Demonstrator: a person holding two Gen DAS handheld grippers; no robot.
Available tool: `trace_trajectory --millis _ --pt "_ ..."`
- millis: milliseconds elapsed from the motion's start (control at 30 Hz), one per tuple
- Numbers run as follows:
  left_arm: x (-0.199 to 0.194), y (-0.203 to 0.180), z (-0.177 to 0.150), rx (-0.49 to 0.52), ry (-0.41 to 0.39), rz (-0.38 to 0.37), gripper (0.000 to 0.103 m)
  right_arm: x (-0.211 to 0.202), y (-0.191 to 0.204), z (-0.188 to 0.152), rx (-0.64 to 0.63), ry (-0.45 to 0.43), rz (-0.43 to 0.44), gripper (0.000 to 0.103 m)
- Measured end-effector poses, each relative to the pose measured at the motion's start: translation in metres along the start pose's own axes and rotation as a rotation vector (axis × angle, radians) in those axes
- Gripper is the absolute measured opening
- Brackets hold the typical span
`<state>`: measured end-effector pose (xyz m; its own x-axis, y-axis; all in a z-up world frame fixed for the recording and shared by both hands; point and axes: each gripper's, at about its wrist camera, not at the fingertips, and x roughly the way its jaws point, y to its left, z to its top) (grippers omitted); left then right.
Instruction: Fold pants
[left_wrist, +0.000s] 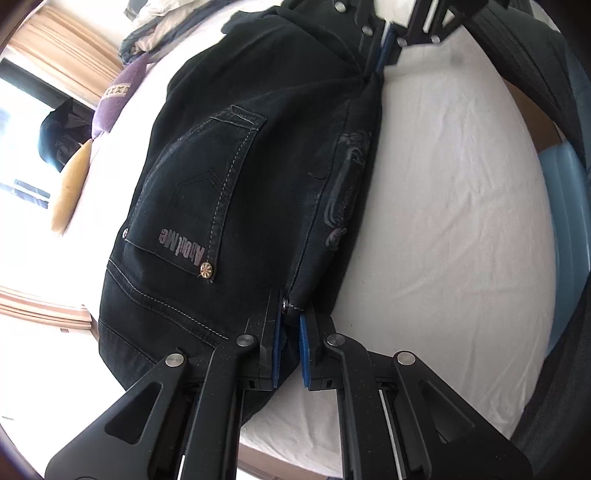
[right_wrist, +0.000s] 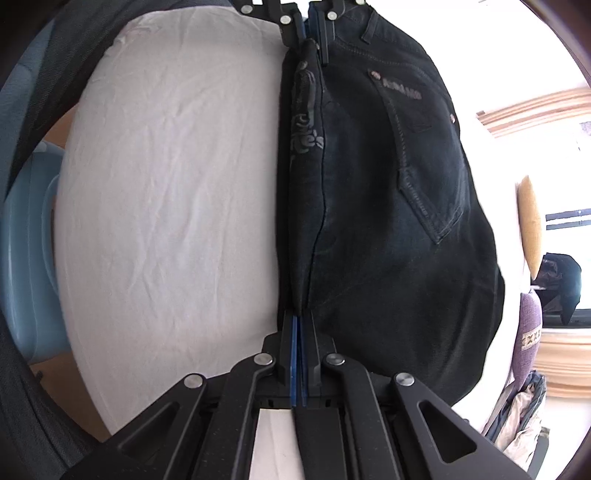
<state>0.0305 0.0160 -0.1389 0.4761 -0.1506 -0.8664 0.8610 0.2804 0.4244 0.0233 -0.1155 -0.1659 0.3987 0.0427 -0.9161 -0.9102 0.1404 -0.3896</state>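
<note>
Gripping black pants edge: both hand-held grippers.

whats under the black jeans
The black jeans lie on a wrinkled white sheet that shows bare beside them. Whatever lies beneath the denim itself is covered. Each hand-held gripper, left and right, pinches the folded edge.
</note>
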Motion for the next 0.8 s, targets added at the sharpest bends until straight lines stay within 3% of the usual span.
trace_trajectory --millis 100,167,200,267,300,333,400,533,667,800 --pt "-0.002 0.005 -0.003 -0.056 -0.016 0.012 0.012 0.0 -0.009 -0.003 0.101 -0.024 -0.002 0.004" --pt "-0.004 0.009 -0.003 -0.093 0.019 0.031 0.027 -0.002 -0.016 -0.009 0.175 -0.048 -0.017 0.006" --pt "-0.008 0.012 -0.003 -0.113 0.04 0.034 0.031 -0.004 -0.02 -0.012 0.22 -0.056 -0.036 0.015" --pt "-0.019 0.019 -0.006 -0.158 0.062 0.021 0.064 -0.011 -0.035 -0.024 0.345 -0.08 -0.026 0.038" --pt "-0.025 0.023 -0.007 -0.173 0.065 0.032 0.066 -0.017 -0.043 -0.032 0.417 -0.111 0.009 0.063" --pt "-0.032 0.027 -0.006 -0.189 0.069 0.053 0.066 -0.026 -0.05 -0.042 0.496 -0.155 0.027 0.073" --pt "-0.043 0.04 -0.001 -0.247 0.059 0.074 0.066 -0.04 -0.071 -0.07 0.673 -0.213 0.049 0.073" --pt "-0.05 0.066 0.038 -0.423 -0.057 0.049 0.066 -0.053 -0.126 -0.155 1.117 -0.329 0.086 0.073" --pt "-0.014 0.081 0.086 -0.533 -0.107 0.001 0.066 -0.055 -0.172 -0.255 1.539 -0.456 0.082 0.073" --pt "0.038 0.094 0.118 -0.665 -0.081 -0.081 0.066 -0.029 -0.221 -0.337 1.852 -0.607 0.125 0.067"
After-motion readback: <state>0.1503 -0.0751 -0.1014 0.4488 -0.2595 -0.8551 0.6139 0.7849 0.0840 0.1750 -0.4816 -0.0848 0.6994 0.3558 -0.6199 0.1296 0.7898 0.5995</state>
